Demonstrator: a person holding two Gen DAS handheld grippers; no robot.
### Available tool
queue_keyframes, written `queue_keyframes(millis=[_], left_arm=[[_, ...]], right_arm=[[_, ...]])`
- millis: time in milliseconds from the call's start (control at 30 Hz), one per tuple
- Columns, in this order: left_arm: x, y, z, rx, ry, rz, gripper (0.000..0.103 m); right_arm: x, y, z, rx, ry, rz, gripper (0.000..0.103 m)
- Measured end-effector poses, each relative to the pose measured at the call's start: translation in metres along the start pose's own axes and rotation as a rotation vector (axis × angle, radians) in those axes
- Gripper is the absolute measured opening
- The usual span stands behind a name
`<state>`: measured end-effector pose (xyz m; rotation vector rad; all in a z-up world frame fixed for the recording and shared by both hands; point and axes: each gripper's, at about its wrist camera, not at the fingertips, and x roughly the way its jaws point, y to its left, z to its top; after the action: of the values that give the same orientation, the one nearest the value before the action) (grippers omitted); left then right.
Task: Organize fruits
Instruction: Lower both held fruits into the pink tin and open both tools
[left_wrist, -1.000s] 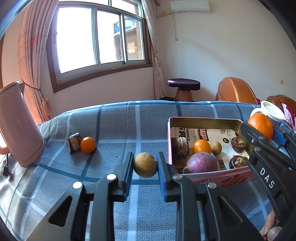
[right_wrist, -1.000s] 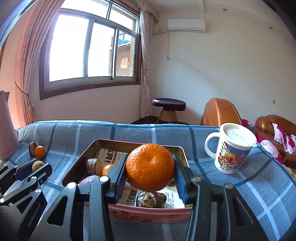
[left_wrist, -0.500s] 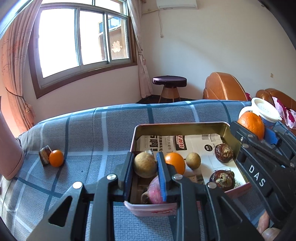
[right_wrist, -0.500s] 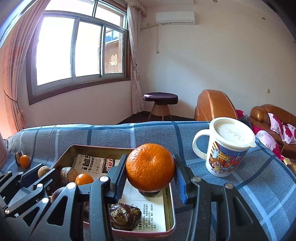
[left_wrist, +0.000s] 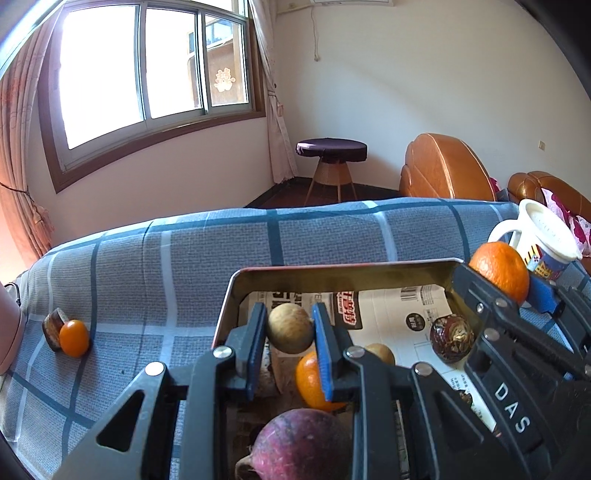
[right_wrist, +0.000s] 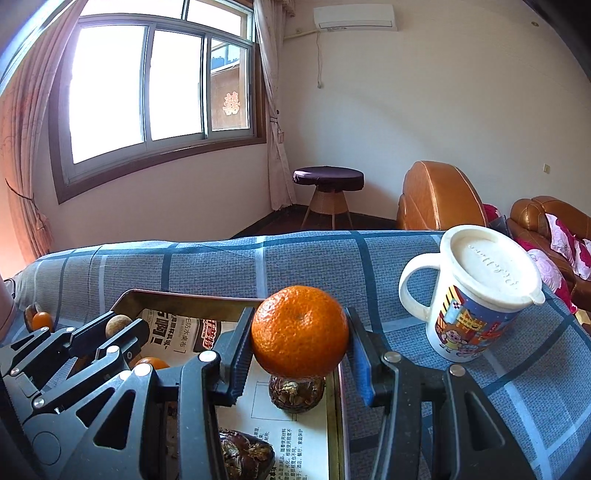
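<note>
**Both grippers loaded above a crowded tin**

Left gripper (left_wrist: 290, 341) is clamped on a small tan fruit (left_wrist: 289, 328), held over the near-left part of the tin (left_wrist: 332, 274). Right gripper (right_wrist: 299, 341) pinches a big orange (right_wrist: 300, 336) near the tin's right wall. Released from this height, either round fruit could bounce off the purple fruit (left_wrist: 301, 445), the small orange (left_wrist: 308, 380) or the dark brown fruits (left_wrist: 451, 338) below and roll out. Farther off, a knocked mug (right_wrist: 476, 291) is the right gripper's risk.

We see a tan round fruit (left_wrist: 289, 328) and a big orange (right_wrist: 300, 336) held above the metal tin (left_wrist: 343, 274), where a smaller orange (left_wrist: 309, 380) and purple fruit (left_wrist: 301, 445) lie on newspaper.
</note>
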<state>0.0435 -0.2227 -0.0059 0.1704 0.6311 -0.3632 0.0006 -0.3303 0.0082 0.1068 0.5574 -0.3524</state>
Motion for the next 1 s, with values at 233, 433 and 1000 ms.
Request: queue_keyframes(millis=[233,433,1000], left_arm=[[0.015,0.001,0.001,-0.016,0.073,-0.024,0.027],[0.014,0.000,-0.001,-0.014,0.072,-0.028,0.027],[-0.010,0.000,0.000,0.045,-0.049,0.086,0.032]], right_arm=[[0.015,0.002,0.000,-0.015,0.081,0.053,0.049],[0.023,0.001,-0.002,0.001,0.130,0.146,0.050],[0.012,-0.003,-0.006,-0.004,0.096,0.208,0.050]])
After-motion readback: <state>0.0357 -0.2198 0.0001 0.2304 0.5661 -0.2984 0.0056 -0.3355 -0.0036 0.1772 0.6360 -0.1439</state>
